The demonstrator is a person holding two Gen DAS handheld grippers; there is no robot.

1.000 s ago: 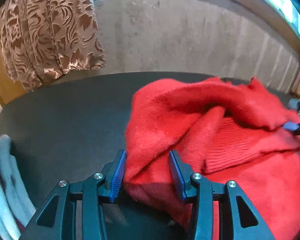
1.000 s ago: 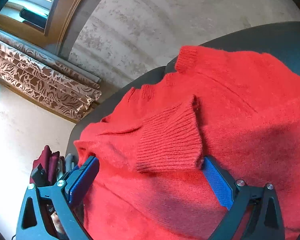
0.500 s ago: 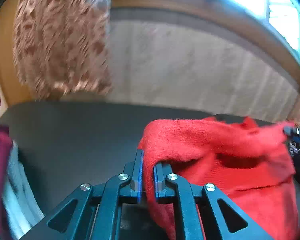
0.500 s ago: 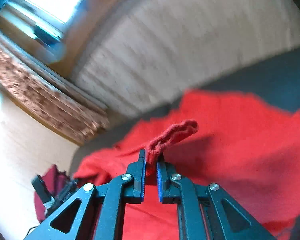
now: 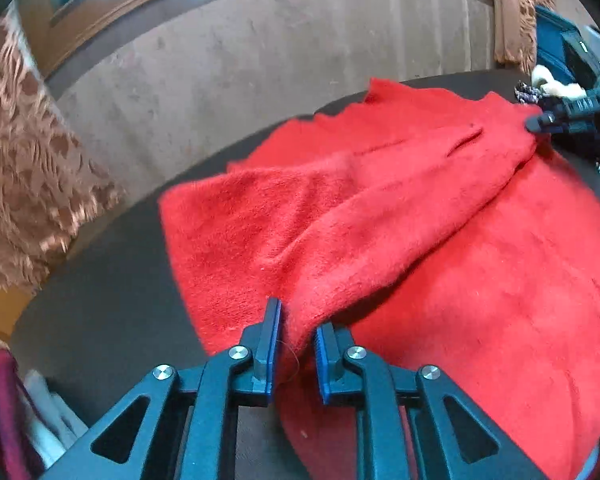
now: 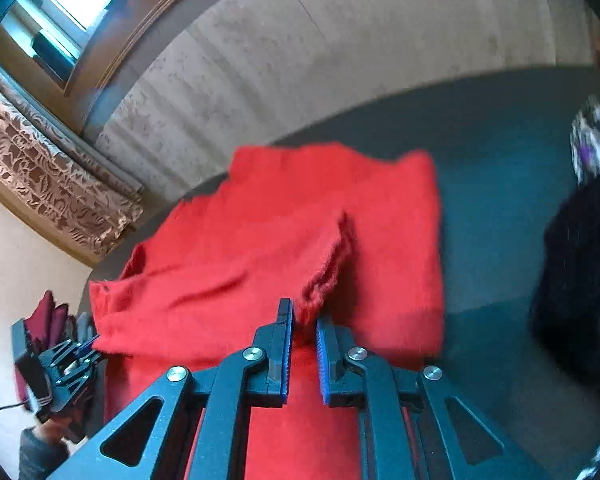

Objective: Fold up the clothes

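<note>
A red knitted sweater [image 5: 440, 248] lies on a dark round table [image 5: 100, 280]. My left gripper [image 5: 296, 344] is shut on a fold of the sweater near its left edge and lifts it. My right gripper [image 6: 303, 334] is shut on the ribbed cuff of a sleeve [image 6: 324, 276] of the sweater [image 6: 260, 240], held above the body of the garment. The right gripper also shows in the left wrist view [image 5: 540, 123] at the far right edge of the sweater. The left gripper also shows in the right wrist view [image 6: 86, 350] at the sweater's left corner.
A stack of maroon and white clothes [image 5: 8, 408] lies at the table's left edge. A black garment [image 6: 580, 280] and a patterned one [image 6: 592, 140] lie at the right. Concrete wall [image 5: 260, 60], brown curtain [image 5: 28, 168] and window stand behind the table [image 6: 500, 140].
Both grippers went from open to shut on the sweater, then lifted and pulled the fabric apart, so the sleeve and upper fold now stretch between them.
</note>
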